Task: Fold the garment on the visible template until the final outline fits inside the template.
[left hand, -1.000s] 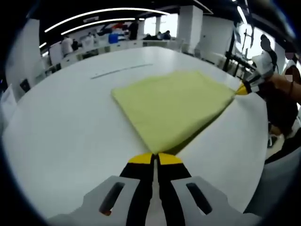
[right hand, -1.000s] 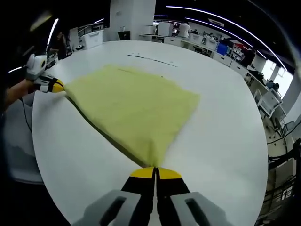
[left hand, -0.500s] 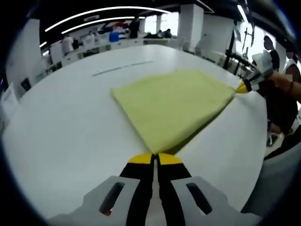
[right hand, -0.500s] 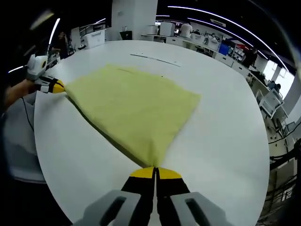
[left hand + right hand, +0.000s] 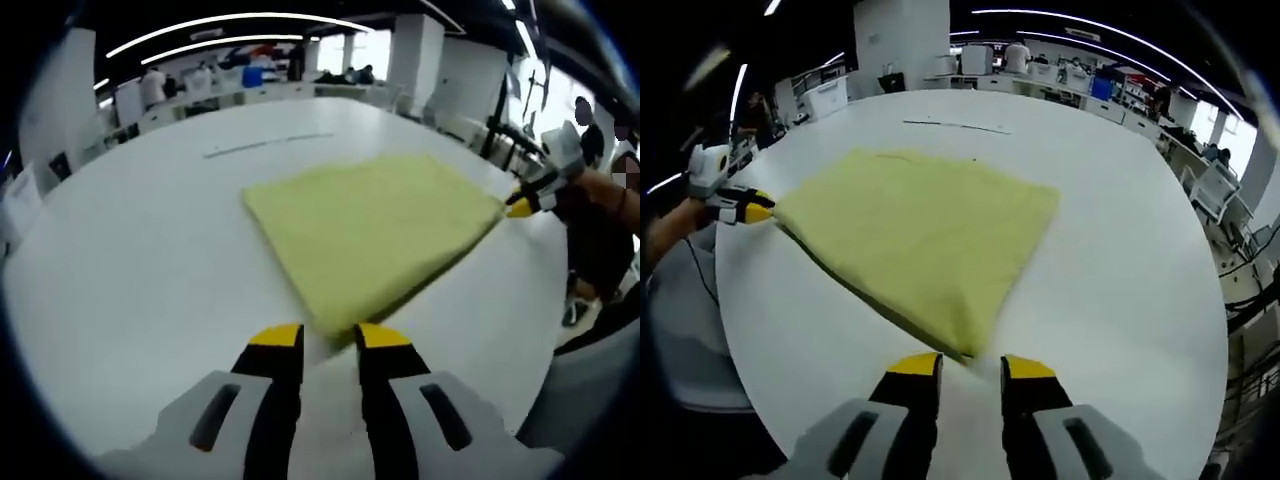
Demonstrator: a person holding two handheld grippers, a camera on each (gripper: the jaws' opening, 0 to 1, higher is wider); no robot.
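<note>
Left gripper view: the yellow garment (image 5: 372, 225) lies flat on the white table (image 5: 130, 260), folded into a compact four-sided shape, its near corner just beyond my left gripper (image 5: 327, 337).
Garment in the right gripper view: the same garment (image 5: 925, 235) spreads away from my right gripper (image 5: 970, 366), its near corner just short of the yellow tips.
Left gripper: fingers spread, nothing between them, the garment's corner lying loose just ahead of the gap.
Right gripper: fingers spread too, gripping nothing; from the left gripper view I see it at the garment's far right corner (image 5: 522, 206), and I cannot tell from there whether it touches the cloth.
Left gripper seen from the right: at the garment's left corner (image 5: 752, 210), right at the cloth's edge.
Template: I can make out no clear outline around the garment, only a thin dark line (image 5: 955, 126) on the table beyond it; whether the folded shape fits I cannot tell.
Progress: I judge a fold has been laid down and both corners let go; what is left is to check the fit and fold again if it overhangs.
Surface: smooth, bare white table beyond the garment on every side.
Room: past the table, an open office with desks, ceiling light strips (image 5: 230, 22), and a person (image 5: 600, 215) beside the garment's right corner.
</note>
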